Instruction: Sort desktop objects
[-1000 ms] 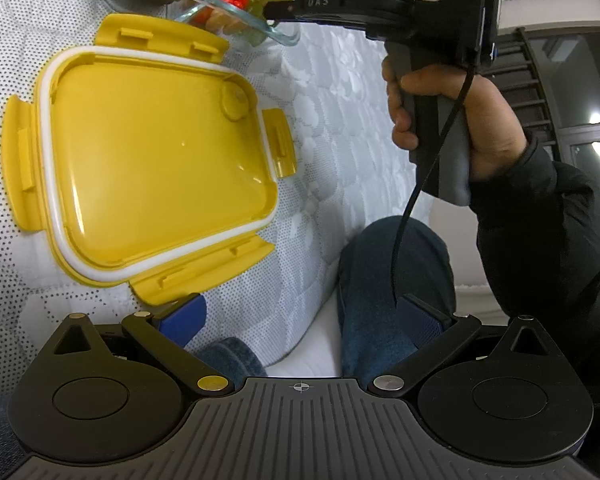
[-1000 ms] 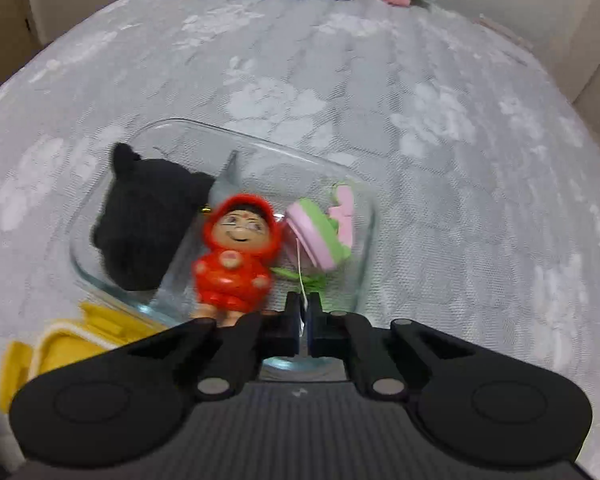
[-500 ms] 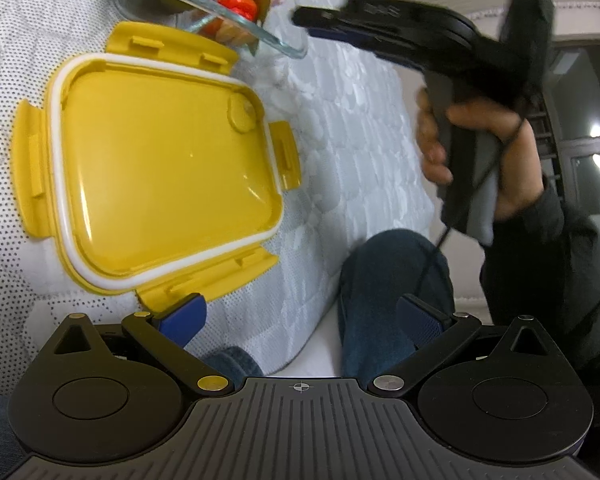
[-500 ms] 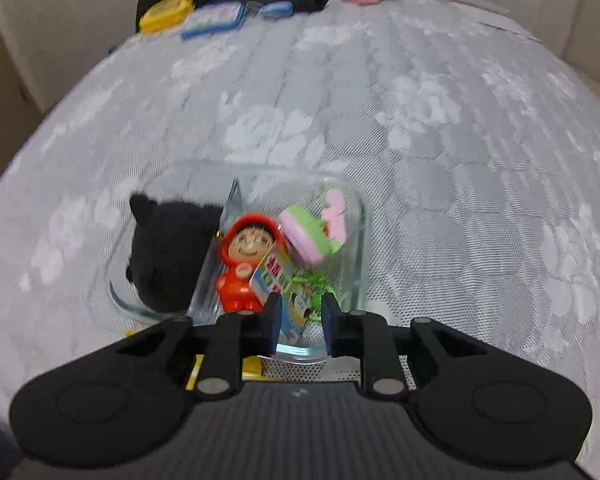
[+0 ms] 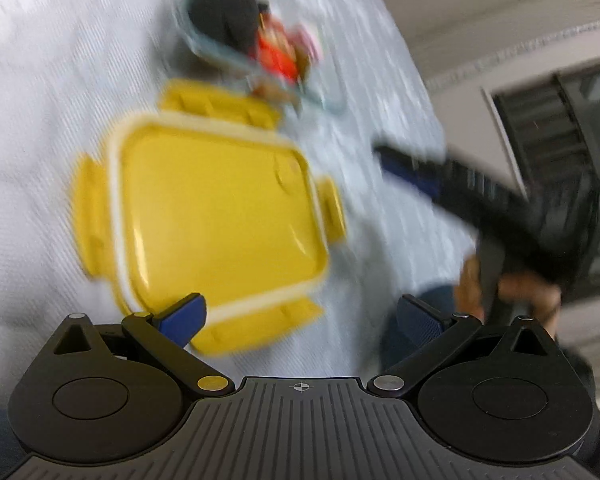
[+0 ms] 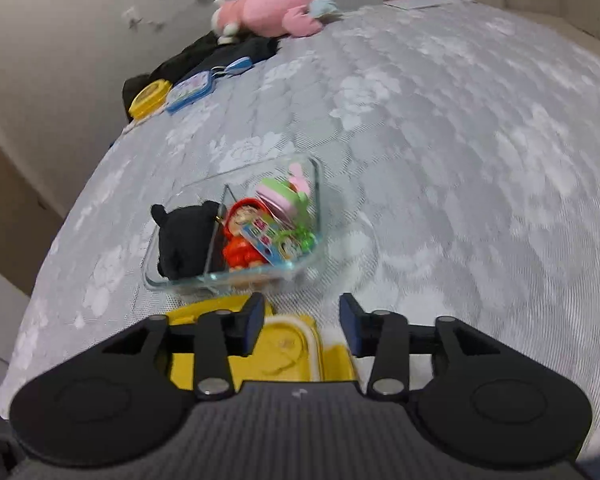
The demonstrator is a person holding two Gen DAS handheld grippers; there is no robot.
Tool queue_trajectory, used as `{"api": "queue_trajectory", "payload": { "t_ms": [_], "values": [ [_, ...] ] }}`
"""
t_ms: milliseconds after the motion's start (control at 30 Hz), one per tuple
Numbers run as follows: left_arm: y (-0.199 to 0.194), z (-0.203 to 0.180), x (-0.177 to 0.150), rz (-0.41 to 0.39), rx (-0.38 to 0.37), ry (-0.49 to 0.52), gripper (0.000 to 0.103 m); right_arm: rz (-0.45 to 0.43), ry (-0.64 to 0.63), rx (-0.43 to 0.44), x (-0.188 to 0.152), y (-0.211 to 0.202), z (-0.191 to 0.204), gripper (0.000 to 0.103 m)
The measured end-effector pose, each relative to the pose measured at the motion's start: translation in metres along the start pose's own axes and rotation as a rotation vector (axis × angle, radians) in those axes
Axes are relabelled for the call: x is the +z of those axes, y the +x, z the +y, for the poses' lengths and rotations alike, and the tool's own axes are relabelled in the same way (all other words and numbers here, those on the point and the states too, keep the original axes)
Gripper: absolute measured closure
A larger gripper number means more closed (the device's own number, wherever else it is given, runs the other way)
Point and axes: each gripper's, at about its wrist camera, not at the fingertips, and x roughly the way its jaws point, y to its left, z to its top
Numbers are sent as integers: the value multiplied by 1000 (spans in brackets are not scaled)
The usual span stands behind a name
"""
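With the right gripper [image 6: 302, 330] half open and empty, jaws just opened, and the left gripper [image 5: 300, 318] wide open and empty, we should seat the yellow lid [image 5: 216, 220] squarely on the glass box [image 6: 314, 200] near the bed's [image 6: 460, 160] edge

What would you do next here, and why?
Probably fetch the yellow lid. The glass container already holds the toys, the lid lies on the bed beside it, and the right gripper, its jaws just opened with nothing between them, hangs right above it.

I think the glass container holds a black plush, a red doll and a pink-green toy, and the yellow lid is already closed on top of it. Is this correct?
Not quite: the yellow lid is not on the glass container; it lies beside it on the bed, as the right wrist view shows. The black plush, red doll and pink-green toy are inside.
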Motion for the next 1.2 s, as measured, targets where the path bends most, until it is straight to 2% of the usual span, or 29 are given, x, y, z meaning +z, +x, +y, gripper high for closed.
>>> {"api": "queue_trajectory", "payload": {
  "t_ms": [167, 300, 400, 533, 733, 867, 967, 1033, 1200],
  "values": [
    [-16, -7, 0, -198, 145, 15, 0, -3, 30, -10, -19, 1, -12, 53],
    [-21, -10, -1, -304, 242, 18, 0, -43, 47, -5, -22, -4, -15, 25],
    [-25, -9, -1, -351, 294, -1, 0, -58, 22, -25, -26, -9, -14, 25],
    [-24, -13, -3, -362, 354, 0, 0, -77, 17, -32, -31, -18, -14, 25],
    [-13, -22, -2, -327, 395, 57, 0, -74, 21, -39, -35, -20, -17, 22],
    [-17, -30, -5, -371, 416, 88, 0, -66, 31, -38, -34, -17, -19, 22],
    [-17, -46, 1, -432, 432, 177, 0, -99, 28, -28, -31, -22, -17, 23],
    [-10, -59, 13, -417, 473, 244, 0, -126, 18, -26, -28, -25, -14, 23],
    [8, -84, 41, -373, 505, 309, 0, -169, 11, -20, -18, -27, -11, 22]
  ]
}}
